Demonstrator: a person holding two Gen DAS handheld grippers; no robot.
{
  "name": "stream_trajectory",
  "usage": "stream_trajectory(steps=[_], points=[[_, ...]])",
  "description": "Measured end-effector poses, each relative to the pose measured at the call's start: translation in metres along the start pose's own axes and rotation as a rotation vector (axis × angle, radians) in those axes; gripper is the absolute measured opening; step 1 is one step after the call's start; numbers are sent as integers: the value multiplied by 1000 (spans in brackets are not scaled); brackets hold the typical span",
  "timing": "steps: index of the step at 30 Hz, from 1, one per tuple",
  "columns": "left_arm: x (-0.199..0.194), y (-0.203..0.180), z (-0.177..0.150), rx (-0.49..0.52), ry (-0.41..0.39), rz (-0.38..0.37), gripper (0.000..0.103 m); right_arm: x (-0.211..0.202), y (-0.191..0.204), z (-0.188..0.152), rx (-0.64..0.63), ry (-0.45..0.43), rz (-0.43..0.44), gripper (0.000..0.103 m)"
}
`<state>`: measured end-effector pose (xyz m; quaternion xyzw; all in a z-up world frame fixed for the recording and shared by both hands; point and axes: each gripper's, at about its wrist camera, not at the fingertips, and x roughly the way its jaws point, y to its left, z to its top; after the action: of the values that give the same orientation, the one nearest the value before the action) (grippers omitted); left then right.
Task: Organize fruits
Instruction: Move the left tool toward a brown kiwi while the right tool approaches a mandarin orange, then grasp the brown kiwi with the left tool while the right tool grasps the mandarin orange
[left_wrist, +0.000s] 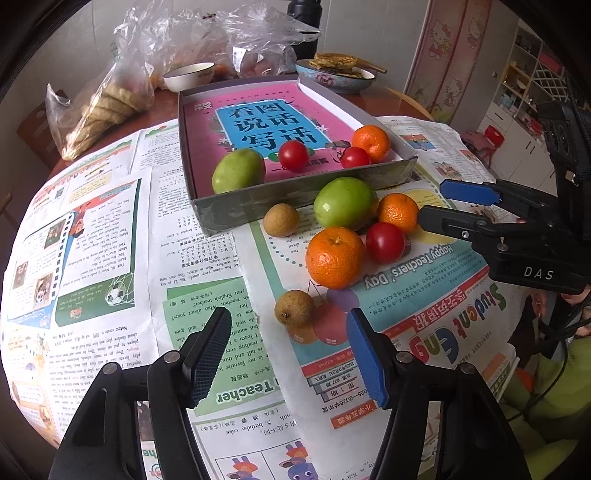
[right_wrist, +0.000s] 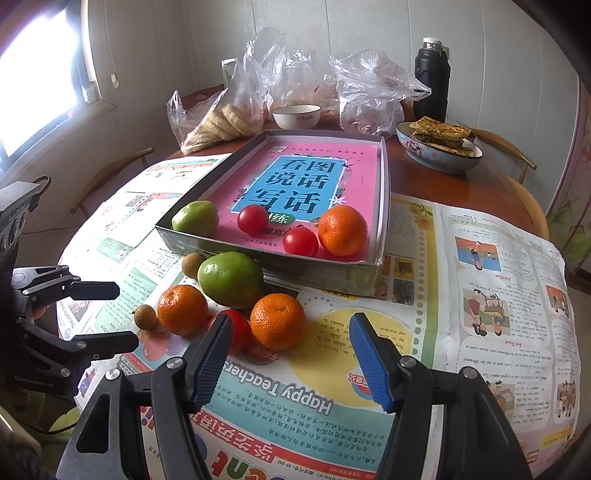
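Note:
A shallow grey box (left_wrist: 295, 192) with a pink book inside holds a green fruit (left_wrist: 238, 170), two tomatoes (left_wrist: 293, 155) and an orange (left_wrist: 370, 142). On the newspaper in front lie a green fruit (left_wrist: 345, 202), two oranges (left_wrist: 335, 256), a tomato (left_wrist: 385, 242) and two brown longans (left_wrist: 294, 307). My left gripper (left_wrist: 288, 354) is open, just short of the near longan. My right gripper (right_wrist: 290, 354) is open, with an orange (right_wrist: 277, 320) just ahead of its fingers; it also shows in the left wrist view (left_wrist: 430, 206), beside the small orange (left_wrist: 398, 212).
Plastic bags of bread (right_wrist: 229, 122), a white bowl (right_wrist: 296, 115), a dish of pancakes (right_wrist: 439, 147) and a black flask (right_wrist: 431, 79) stand behind the box. Newspaper (right_wrist: 480, 258) covers the round wooden table. Chairs stand around it.

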<state>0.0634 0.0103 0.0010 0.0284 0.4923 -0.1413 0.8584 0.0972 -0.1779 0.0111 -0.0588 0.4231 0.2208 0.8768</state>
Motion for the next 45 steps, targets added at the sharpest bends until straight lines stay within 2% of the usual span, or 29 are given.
stream_trajectory(steps=[5, 9, 14, 22, 30, 34, 45], points=[[4, -4, 1, 9, 3, -11, 55, 7, -1, -1, 5, 12, 5, 65], [6, -5, 2, 10, 3, -18, 52, 14, -4, 0, 13, 20, 8, 65], [9, -4, 3, 6, 11, -28, 43, 19, -8, -2, 18, 29, 13, 58], [14, -4, 3, 6, 20, -29, 41, 23, -1, 0, -13, 29, 33, 50], [18, -2, 4, -1, 25, -31, 40, 31, 4, -1, -26, 39, 55, 46], [20, -1, 4, -6, 28, -32, 39, 39, 3, -2, -23, 57, 47, 40], [23, 1, 6, -8, 22, -32, 30, 39, 2, -2, -23, 45, 42, 39]])
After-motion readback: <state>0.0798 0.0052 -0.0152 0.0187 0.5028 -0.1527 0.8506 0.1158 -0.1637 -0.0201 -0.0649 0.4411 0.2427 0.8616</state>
